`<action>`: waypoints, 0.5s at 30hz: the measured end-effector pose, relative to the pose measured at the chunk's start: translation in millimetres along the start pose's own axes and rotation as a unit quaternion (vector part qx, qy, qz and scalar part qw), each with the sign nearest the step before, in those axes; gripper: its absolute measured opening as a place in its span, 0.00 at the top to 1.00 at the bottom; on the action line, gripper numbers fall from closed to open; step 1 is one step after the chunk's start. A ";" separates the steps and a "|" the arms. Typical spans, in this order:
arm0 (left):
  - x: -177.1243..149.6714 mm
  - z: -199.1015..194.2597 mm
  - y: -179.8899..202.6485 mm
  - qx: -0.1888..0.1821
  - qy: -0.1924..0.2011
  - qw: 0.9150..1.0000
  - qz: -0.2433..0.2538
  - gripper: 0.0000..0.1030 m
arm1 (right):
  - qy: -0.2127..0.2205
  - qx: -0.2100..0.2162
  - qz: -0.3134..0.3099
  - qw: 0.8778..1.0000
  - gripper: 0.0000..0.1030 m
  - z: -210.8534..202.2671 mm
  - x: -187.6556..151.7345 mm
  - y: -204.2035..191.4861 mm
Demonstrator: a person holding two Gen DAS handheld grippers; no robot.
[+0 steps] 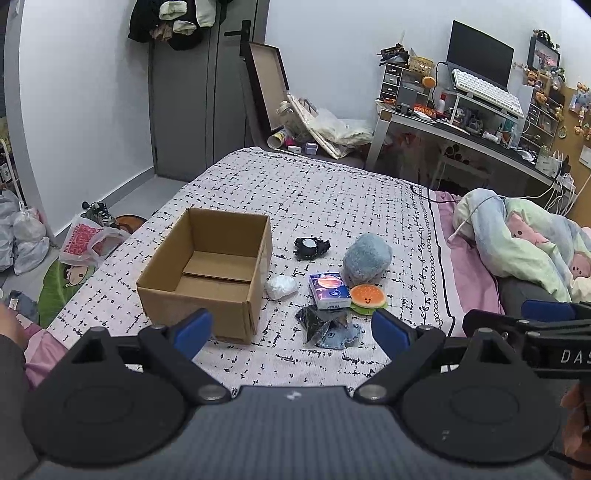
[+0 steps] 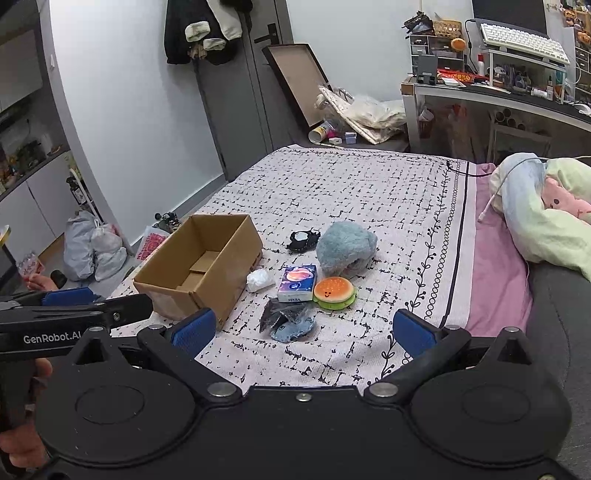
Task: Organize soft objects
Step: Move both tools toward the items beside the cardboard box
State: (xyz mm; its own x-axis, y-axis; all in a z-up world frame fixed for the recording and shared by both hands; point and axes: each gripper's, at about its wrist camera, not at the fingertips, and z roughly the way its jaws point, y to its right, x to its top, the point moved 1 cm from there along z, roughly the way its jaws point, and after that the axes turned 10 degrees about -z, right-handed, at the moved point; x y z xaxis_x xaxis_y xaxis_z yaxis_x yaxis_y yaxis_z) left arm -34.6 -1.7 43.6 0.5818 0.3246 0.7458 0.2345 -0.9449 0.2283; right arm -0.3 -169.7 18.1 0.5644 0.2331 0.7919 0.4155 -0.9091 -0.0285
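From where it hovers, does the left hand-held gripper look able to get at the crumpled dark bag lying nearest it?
Probably yes: the left hand-held gripper is open, the dark bag lies uncovered on the bedspread just ahead, nothing between.

A lived-in home bedroom is shown: a bed (image 1: 332, 192) with bunched quilt (image 1: 524, 236) at 3 o'clock, a cluttered desk (image 1: 461, 129) with keyboard (image 1: 487, 90) at 1 o'clock, clothes (image 1: 173, 22) hung on the door (image 1: 192, 110) at 11 o'clock.

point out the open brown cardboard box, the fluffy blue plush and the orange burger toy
open brown cardboard box (image 1: 207, 295), left wrist view, near wall
fluffy blue plush (image 2: 345, 247), right wrist view, middle
orange burger toy (image 2: 333, 290), right wrist view, bun top
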 end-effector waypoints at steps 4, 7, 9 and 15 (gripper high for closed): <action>-0.8 -0.5 1.0 -0.001 0.000 1.000 0.002 0.10 | 0.000 -0.001 0.000 1.000 0.00 0.6 0.7 0.1; -0.2 -0.3 2.8 -0.003 0.000 1.000 0.006 0.10 | -0.001 0.000 -0.001 1.000 0.00 1.7 1.6 0.0; 0.1 0.1 3.4 -0.005 0.001 1.000 0.007 0.10 | -0.003 0.000 -0.001 1.000 0.00 2.9 1.5 0.1; 2.7 6.4 3.5 -0.008 -0.005 1.000 0.010 0.10 | -0.008 0.001 0.000 1.000 0.00 9.6 0.4 2.3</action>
State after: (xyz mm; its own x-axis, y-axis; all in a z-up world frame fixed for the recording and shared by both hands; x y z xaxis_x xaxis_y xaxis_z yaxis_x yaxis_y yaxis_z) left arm -27.1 -3.9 42.4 0.5946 0.3057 0.7436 0.2105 -0.9518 0.2230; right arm 7.7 -168.4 12.5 0.5760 0.2385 0.7819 0.4175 -0.9082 -0.0305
